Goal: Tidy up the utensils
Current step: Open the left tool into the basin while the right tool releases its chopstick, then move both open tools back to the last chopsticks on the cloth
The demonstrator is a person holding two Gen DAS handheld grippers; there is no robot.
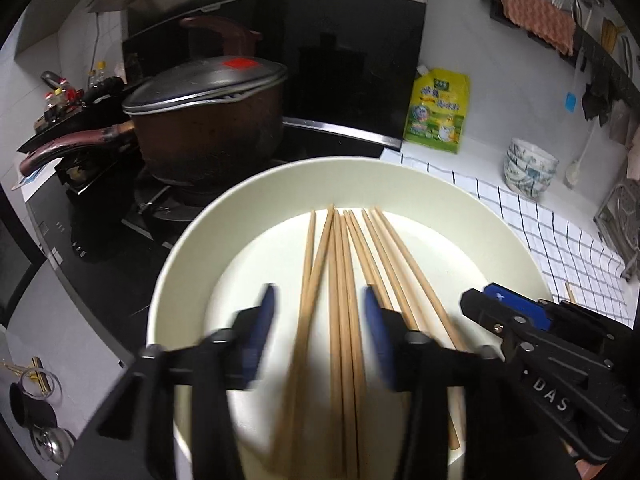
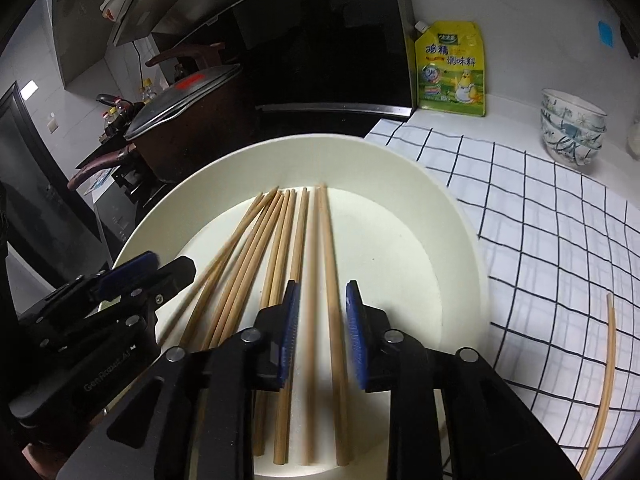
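Several wooden chopsticks (image 1: 340, 264) (image 2: 280, 240) lie side by side on a cream plate (image 1: 180, 264) (image 2: 460, 248). My left gripper (image 1: 320, 312) hovers low over their near ends, open, with several sticks running between its blue pads and none pressed. My right gripper (image 2: 324, 292) is also open; it straddles the rightmost sticks with a gap on both sides. Each gripper shows in the other's view: the right gripper (image 1: 486, 298) at the plate's right rim, the left gripper (image 2: 172, 264) at its left rim. One more chopstick (image 2: 606, 380) lies alone on the checked cloth.
A lidded brown pot (image 1: 208, 120) sits on the black stove behind the plate. A yellow seasoning pouch (image 2: 452, 68) leans on the wall, and stacked patterned bowls (image 2: 572, 128) stand at the back right. The checked cloth (image 2: 540, 220) covers the counter on the right.
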